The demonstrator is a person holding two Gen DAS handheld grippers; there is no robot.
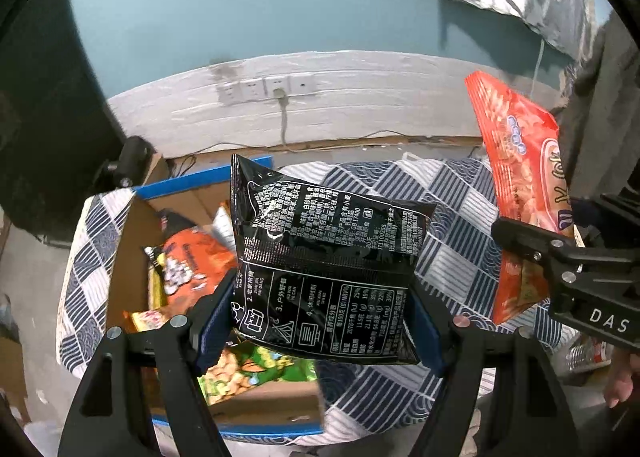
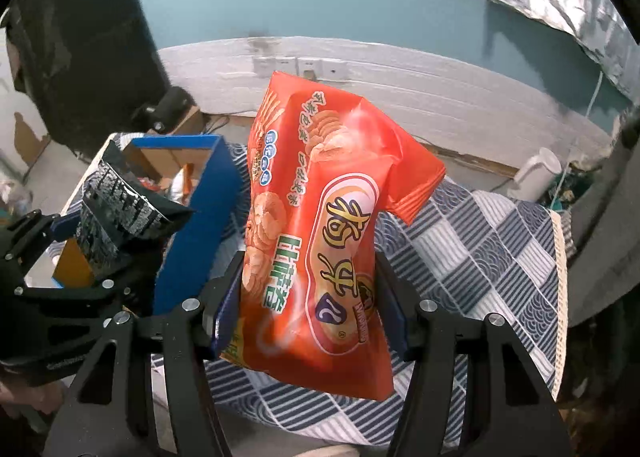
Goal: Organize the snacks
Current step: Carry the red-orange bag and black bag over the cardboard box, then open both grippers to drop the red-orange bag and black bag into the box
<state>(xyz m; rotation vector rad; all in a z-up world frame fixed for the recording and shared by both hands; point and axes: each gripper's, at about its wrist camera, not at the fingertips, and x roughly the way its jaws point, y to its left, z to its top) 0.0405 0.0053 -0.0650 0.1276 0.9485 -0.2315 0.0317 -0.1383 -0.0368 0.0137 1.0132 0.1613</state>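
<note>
Black snack bag (image 1: 324,269): light, crinkly, puffed; left gripper (image 1: 320,321) clamps lower half. Orange chip bag (image 2: 320,241): fragile contents; right gripper (image 2: 310,309) clamps mid-body.

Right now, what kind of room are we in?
Probably a lived-in home room: teal wall with wall sockets, a table under a checked cloth, and a cardboard box of snacks.

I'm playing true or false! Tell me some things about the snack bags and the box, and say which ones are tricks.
1. The left gripper holds a black snack bag. True.
2. The right gripper holds a green bag. False: it holds an orange-red bag.
3. The cardboard box has snacks inside. True.
4. The box stands on a bare wooden table. False: it stands on a blue-and-white patterned cloth.
</note>
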